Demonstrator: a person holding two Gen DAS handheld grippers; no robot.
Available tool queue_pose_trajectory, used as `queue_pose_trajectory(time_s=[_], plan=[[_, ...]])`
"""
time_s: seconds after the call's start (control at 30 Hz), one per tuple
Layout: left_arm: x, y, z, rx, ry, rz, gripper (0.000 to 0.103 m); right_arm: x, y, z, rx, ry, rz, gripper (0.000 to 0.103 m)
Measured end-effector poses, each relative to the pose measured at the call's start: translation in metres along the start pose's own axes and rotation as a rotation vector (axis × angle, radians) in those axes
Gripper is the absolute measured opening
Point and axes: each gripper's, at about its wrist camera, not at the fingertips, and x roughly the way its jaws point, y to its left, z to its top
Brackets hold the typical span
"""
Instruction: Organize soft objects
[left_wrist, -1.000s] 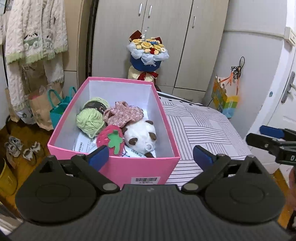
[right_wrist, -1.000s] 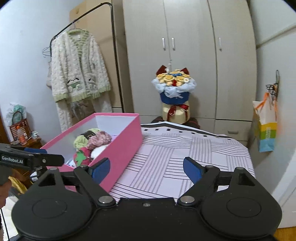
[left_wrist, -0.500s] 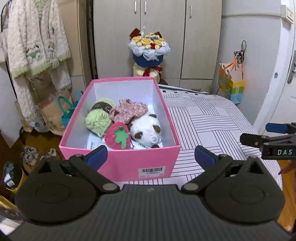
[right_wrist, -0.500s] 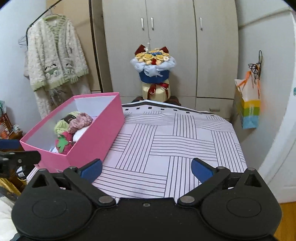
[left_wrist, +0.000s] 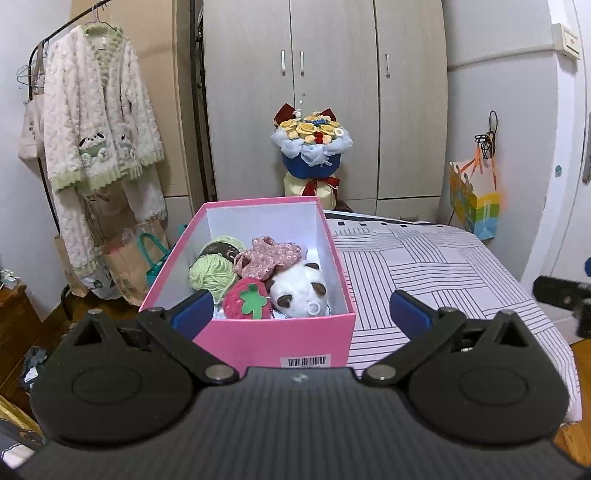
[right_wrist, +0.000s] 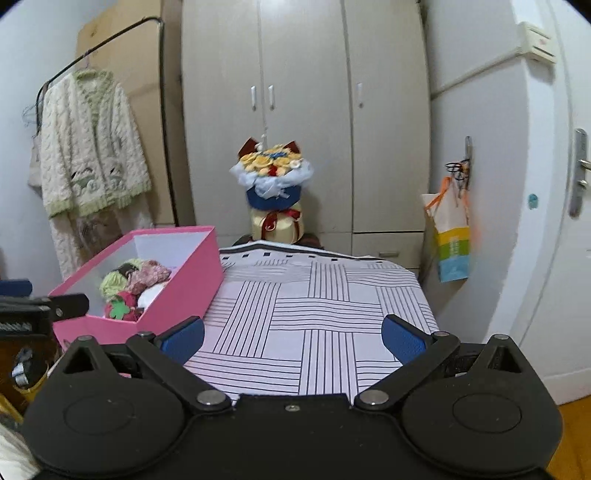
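A pink box (left_wrist: 277, 341) stands on the left part of the striped table (left_wrist: 424, 266). Inside lie a green yarn ball (left_wrist: 212, 273), a floral pink cloth (left_wrist: 267, 254), a red strawberry plush (left_wrist: 249, 302) and a white panda plush (left_wrist: 299, 286). My left gripper (left_wrist: 301, 312) is open in front of the box's near wall, with nothing between its fingers. My right gripper (right_wrist: 293, 338) is open and empty over the table's near edge, with the pink box (right_wrist: 184, 291) to its left. The yarn and strawberry plush (right_wrist: 122, 308) show over the box wall there.
A flower bouquet (left_wrist: 310, 147) stands behind the table, in front of the grey wardrobe (left_wrist: 332, 92). A fluffy cardigan (left_wrist: 99, 125) hangs on a rack at left, with paper bags (left_wrist: 125, 262) below. A colourful bag (left_wrist: 474, 206) hangs on the right wall.
Both grippers have pulled back from the table and tilted up, so more of the room shows. The right gripper's jaws have spread a little wider. The box's contents have not moved.
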Motion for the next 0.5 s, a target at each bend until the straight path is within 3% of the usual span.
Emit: queue_pose_trajectory(time_s=[0.2, 0.5], plan=[[-0.003, -0.005, -0.005, 0.011, -0.018, -0.007, 0.103, -0.004, 0.005, -0.005, -0.021, 0.000, -0.052, 0.103], [-0.002, 0.003, -0.014, -0.022, -0.005, 0.013, 0.103, -0.013, 0.013, -0.013, -0.050, -0.012, -0.064, 0.103]])
